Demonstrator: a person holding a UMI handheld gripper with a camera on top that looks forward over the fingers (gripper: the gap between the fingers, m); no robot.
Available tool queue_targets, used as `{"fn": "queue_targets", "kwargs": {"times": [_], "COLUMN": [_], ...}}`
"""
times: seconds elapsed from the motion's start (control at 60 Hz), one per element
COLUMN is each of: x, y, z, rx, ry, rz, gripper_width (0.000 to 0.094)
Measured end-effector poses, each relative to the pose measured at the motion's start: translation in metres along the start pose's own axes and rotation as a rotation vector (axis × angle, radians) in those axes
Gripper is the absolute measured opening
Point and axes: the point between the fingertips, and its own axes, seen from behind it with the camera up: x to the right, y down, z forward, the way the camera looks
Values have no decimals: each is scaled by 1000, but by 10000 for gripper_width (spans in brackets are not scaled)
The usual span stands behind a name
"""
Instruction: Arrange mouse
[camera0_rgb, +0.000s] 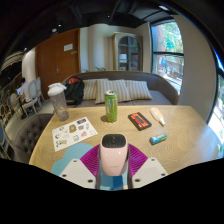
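Note:
A pale pink mouse (113, 157) with a dark top section sits between my two fingers, with the magenta pads (89, 160) pressing on both of its sides. My gripper (113, 164) is shut on the mouse and holds it above the near edge of the round wooden table (185, 140). A light blue patch (75, 166) on the table shows under the fingers.
On the table stand a green can (111, 106), a clear tumbler with a dark lid (59, 100), a printed paper sheet (74, 132), an orange-and-black tool (140, 120), a black remote (158, 117) and a small blue item (158, 139). A grey sofa (120, 90) stands beyond.

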Motion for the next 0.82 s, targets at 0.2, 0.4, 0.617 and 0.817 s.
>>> {"fn": "queue_targets", "kwargs": {"times": [0.2,0.4,0.617,0.817], "x": [-73,-68,-72,-55], "y": [81,99,98,102], "z": [34,44,24,-58], "rx": [-102,-128,-214,-247], "ry": [-31,20,-38,-20], "rz": [-5,7,7,-24], "gripper_width": [357,446,719,850]}}
